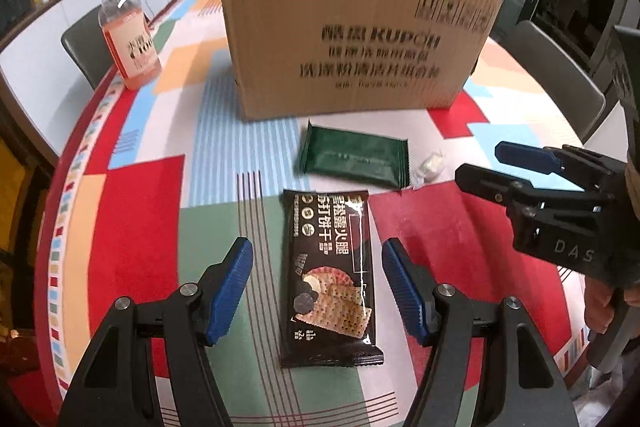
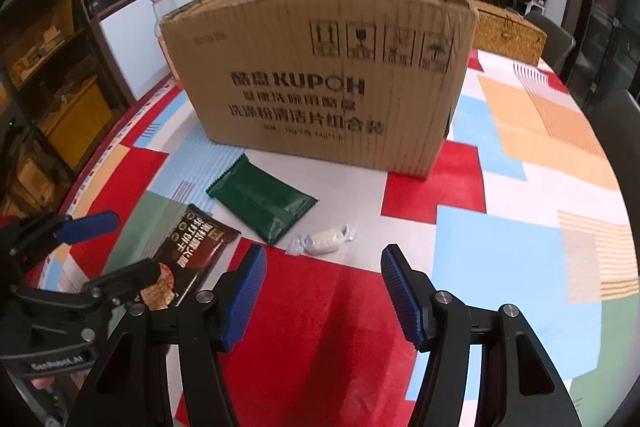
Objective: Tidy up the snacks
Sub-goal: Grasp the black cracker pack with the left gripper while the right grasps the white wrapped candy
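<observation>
A: From the left wrist view, what do you see?

B: The left gripper (image 1: 317,287) hangs with its jaws roughly half open, holding nothing. The black cracker packet (image 1: 330,277) lies flat on the table (image 1: 132,227) in the gap between the blue pads, which stand clear of it on either side. Beyond it lies a dark green packet (image 1: 354,159), and just right of that a small white wrapped candy (image 1: 430,167). Behind them stands an open cardboard box (image 1: 352,39), with a bottle of orange liquid (image 1: 128,31) off to its left. The right gripper (image 1: 476,167) reaches in from the right edge, pointing toward the candy.

A: And the right wrist view?

B: The right gripper (image 2: 324,291) is also about half open and empty, over a red patch of the table (image 2: 520,267). The candy (image 2: 322,241) lies just past its fingertips, apart from the pads. The green packet (image 2: 262,201) sits to the candy's upper left, the black cracker packet (image 2: 192,253) further left, partly covered by the left gripper (image 2: 124,247). The cardboard box (image 2: 320,75) stands behind, its top open.
</observation>
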`<action>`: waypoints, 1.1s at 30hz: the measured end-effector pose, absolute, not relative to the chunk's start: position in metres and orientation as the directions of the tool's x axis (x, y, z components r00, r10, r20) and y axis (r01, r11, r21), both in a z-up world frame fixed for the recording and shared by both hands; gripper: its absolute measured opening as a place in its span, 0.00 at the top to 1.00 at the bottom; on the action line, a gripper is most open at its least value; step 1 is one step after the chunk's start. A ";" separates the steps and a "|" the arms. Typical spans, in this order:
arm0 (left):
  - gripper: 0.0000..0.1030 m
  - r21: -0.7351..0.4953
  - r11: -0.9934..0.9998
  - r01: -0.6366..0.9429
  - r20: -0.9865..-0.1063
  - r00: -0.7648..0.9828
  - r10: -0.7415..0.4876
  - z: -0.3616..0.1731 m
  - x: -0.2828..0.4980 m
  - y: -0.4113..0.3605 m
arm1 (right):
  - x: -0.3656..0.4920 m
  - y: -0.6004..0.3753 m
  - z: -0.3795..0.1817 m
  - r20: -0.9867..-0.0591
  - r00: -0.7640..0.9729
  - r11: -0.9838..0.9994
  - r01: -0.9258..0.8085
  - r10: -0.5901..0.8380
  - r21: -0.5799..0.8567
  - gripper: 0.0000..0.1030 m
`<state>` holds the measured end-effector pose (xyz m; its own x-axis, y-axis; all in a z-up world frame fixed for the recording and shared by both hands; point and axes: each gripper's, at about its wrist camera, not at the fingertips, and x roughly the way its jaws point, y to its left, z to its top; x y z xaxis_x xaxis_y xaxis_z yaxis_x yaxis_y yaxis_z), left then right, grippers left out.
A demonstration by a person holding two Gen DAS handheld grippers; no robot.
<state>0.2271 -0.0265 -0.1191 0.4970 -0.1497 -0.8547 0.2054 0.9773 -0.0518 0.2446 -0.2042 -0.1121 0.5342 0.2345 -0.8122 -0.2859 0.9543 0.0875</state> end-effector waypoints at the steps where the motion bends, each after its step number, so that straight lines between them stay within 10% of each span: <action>1: 0.36 -0.051 0.978 0.204 -0.858 0.492 -0.148 -0.122 0.228 -0.027 | 0.246 -0.205 -0.114 -0.815 0.530 0.955 -0.282 0.233 0.090 0.42; 33: 0.53 -0.062 0.973 0.220 -0.878 0.452 -0.158 -0.150 0.253 -0.042 | 0.287 -0.195 -0.152 -0.848 0.463 0.953 -0.268 0.258 0.144 0.68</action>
<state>0.2530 -0.0418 -0.1504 0.4520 -0.1583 -0.8779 0.2204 0.9734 -0.0621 0.2872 -0.1953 -0.1520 0.4634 0.2584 -0.8477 -0.2680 0.9526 0.1438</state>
